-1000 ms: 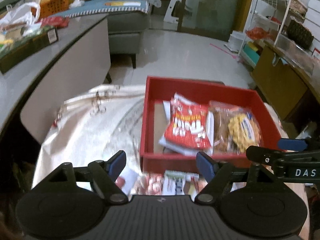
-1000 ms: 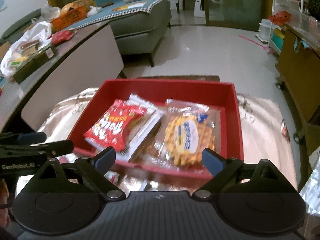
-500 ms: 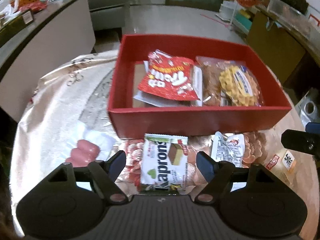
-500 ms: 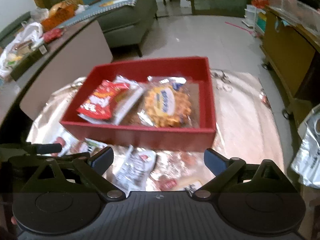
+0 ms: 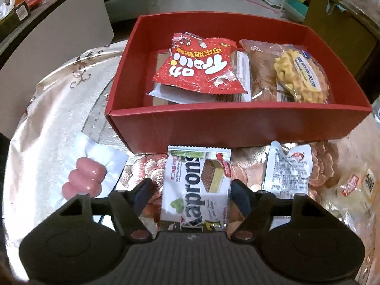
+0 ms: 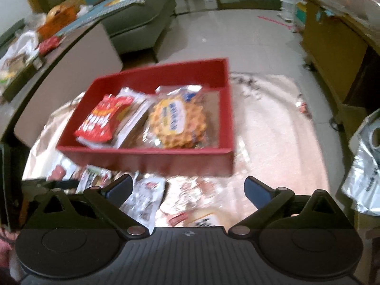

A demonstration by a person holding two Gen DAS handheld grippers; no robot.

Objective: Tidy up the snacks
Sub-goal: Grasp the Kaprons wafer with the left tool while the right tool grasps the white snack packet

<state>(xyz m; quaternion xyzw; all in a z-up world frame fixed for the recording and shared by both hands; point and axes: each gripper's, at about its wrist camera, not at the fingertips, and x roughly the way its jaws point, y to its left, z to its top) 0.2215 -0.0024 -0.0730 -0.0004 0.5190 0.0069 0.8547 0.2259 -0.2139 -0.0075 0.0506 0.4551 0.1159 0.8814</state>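
Observation:
A red box (image 5: 237, 125) (image 6: 166, 163) on the table holds a red snack bag (image 5: 199, 68) (image 6: 102, 121) and a clear bag of yellow waffles (image 5: 294, 76) (image 6: 178, 121). In front of it lie a white Kaprons wafer pack (image 5: 197, 187), a white sachet (image 5: 287, 168) (image 6: 144, 199), a pink candy in a clear wrapper (image 5: 83, 180) and a small pale packet (image 5: 358, 187). My left gripper (image 5: 192, 196) is open, its fingers on either side of the wafer pack. My right gripper (image 6: 187, 187) is open and empty, above the sachet and loose packets.
A shiny patterned cloth (image 5: 52, 123) covers the table. A grey counter (image 6: 59, 54) with bags and boxes runs along the left. A sofa (image 6: 140, 23) stands behind, a wooden cabinet (image 6: 332, 47) at right. A silver bag (image 6: 365, 166) lies at the table's right edge.
Both grippers have drawn back and tilted down from over the box to the loose snacks in front of it. The left one now straddles the wafer pack.

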